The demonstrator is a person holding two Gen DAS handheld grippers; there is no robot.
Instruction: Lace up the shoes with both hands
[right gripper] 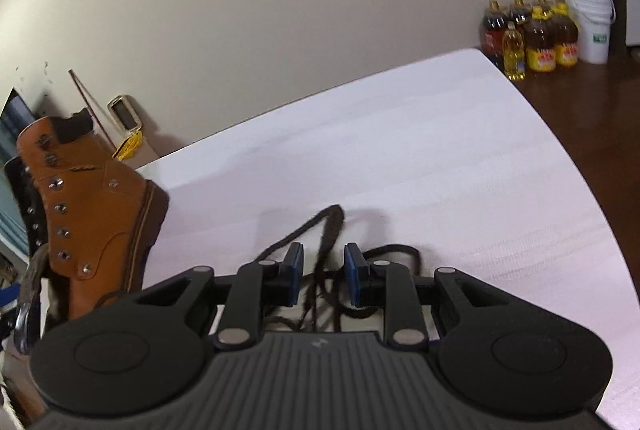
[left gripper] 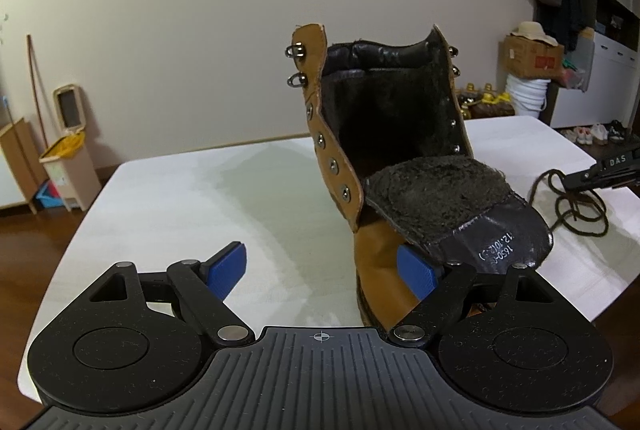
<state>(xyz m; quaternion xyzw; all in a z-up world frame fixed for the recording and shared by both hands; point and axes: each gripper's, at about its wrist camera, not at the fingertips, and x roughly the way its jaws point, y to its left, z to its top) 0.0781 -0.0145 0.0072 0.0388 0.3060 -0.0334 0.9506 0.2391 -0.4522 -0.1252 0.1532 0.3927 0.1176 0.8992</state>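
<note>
White table [left gripper: 200, 190] with unlaced tan boot [left gripper: 384, 158], left hand-held gripper [left gripper: 320, 270] spread wide, right hand-held gripper [right gripper: 323, 272] parted around brown lace [right gripper: 328, 230]

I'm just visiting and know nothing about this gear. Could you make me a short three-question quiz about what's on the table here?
1. True or false: the brown lace is already threaded through the boot eyelets.
2. Which gripper has the lace between its fingers? A) left gripper B) right gripper
3. Fill in: the boot's tongue is folded ____, toward the left wrist camera.

Key
1. False: the eyelets are bare and the lace lies loose on the white table.
2. B; its jaws have not closed on the lace.
3. Outward (down), showing the fuzzy lining.
</note>
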